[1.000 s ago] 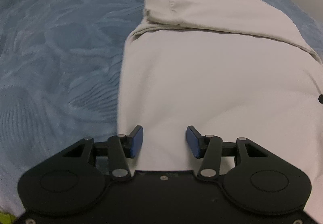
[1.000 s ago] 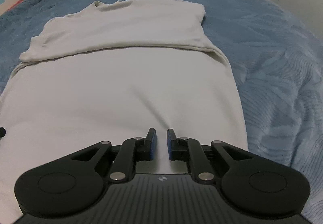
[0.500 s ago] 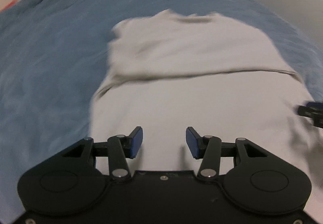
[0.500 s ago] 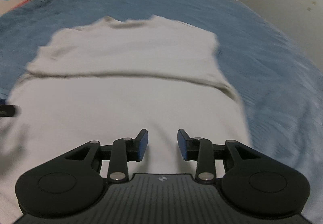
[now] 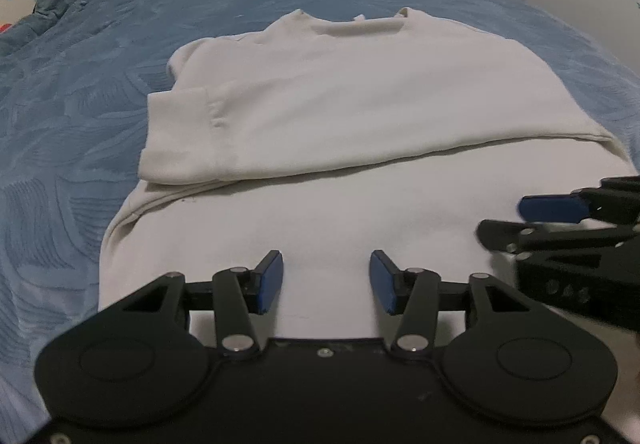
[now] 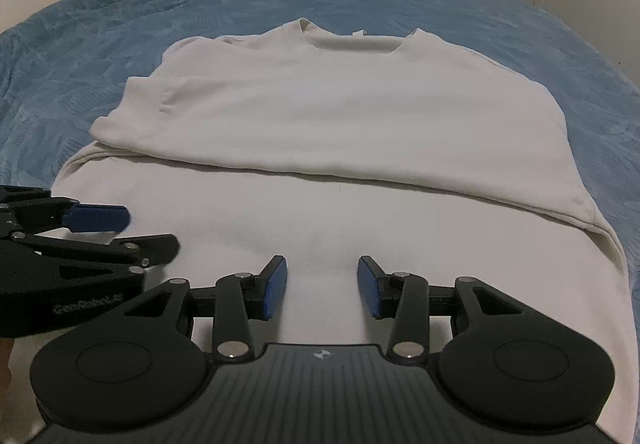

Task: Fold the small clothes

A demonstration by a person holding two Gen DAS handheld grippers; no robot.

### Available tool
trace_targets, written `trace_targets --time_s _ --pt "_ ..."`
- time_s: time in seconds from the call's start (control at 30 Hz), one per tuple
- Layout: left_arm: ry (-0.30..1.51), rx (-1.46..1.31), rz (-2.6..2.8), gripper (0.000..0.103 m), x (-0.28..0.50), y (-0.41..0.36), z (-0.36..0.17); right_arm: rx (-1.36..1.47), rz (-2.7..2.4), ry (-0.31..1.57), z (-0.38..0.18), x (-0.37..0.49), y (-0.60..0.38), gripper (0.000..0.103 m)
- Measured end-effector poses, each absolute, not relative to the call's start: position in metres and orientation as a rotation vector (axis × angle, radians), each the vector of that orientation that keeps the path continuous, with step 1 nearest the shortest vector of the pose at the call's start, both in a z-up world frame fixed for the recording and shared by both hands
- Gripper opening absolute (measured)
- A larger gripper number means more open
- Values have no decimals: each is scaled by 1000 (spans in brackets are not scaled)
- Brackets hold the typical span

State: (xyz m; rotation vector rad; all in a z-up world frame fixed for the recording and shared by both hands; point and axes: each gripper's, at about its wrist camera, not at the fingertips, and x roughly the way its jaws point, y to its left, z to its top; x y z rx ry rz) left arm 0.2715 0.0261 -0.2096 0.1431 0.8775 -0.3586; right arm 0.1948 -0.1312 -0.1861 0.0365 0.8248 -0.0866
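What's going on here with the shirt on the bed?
A person is folding a white shirt spread on a blue bedspread, with tongs in each hand. The top part, collar end, lies doubled over the lower part. The left tongs and right tongs hang side by side over the near end of the shirt, both open and holding nothing.

Cream shirt (image 6: 340, 116) flat on blue bedspread (image 6: 520, 28), sleeves folded across, right gripper (image 6: 322, 286) jaws apart above hem, left gripper (image 6: 108, 230) alongside.
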Motion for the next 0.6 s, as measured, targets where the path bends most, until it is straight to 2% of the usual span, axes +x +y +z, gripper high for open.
trace_targets --time_s 0.17,0.37,0.6 --pt "871 151 -327 52 275 40 -213 58 -90 830 -187 194 -144 50" --pt "891 211 -215 52 273 64 -211 -56 -174 833 -185 180 -165 50" --pt "908 248 -146 52 261 98 -211 -13 -236 848 -185 157 -209 52"
